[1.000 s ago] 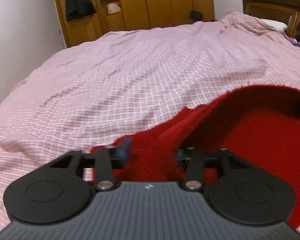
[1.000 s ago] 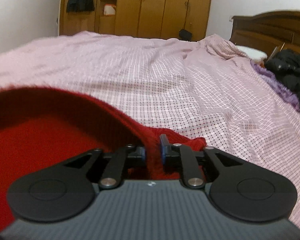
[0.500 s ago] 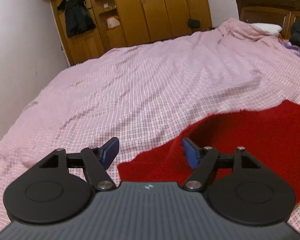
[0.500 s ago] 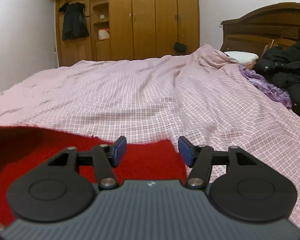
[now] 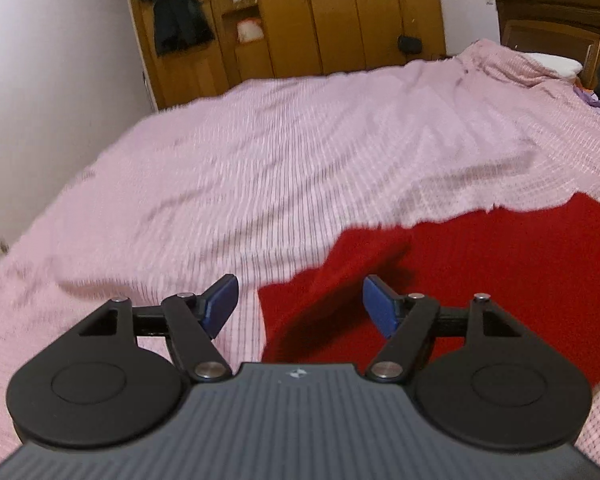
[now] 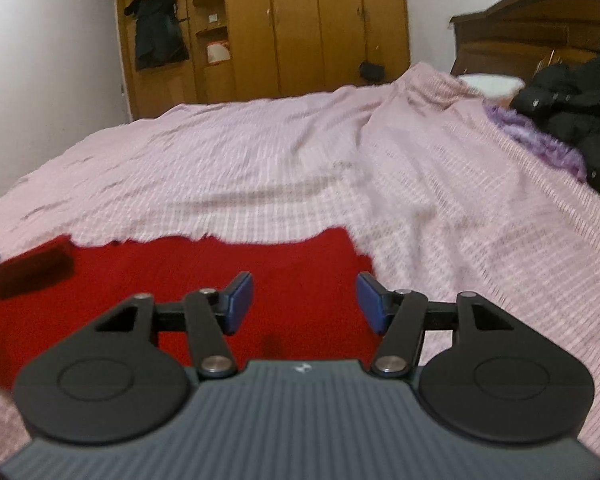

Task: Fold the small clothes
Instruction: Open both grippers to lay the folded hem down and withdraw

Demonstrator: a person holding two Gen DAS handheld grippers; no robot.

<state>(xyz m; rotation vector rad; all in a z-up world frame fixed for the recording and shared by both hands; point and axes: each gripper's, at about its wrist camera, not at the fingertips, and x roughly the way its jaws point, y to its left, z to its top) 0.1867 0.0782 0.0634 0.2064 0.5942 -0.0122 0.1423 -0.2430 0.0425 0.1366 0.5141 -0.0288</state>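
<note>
Both jaws stand apart and empty: the left hand-held gripper [image 5: 299, 305] and right hand-held gripper [image 6: 305, 303] hover above the red garment [image 6: 204, 276], which lies flat on the pink bed cover [image 6: 300, 160]. A careless regrasp could pinch that loose cover too, dragging the fold askew.

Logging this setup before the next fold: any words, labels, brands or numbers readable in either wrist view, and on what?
No readable text in either view.
Small pale mark on the left gripper housing: a logo, no letters legible.
Same mark behind the right gripper: illegible.
Red garment: no label showing.
</note>
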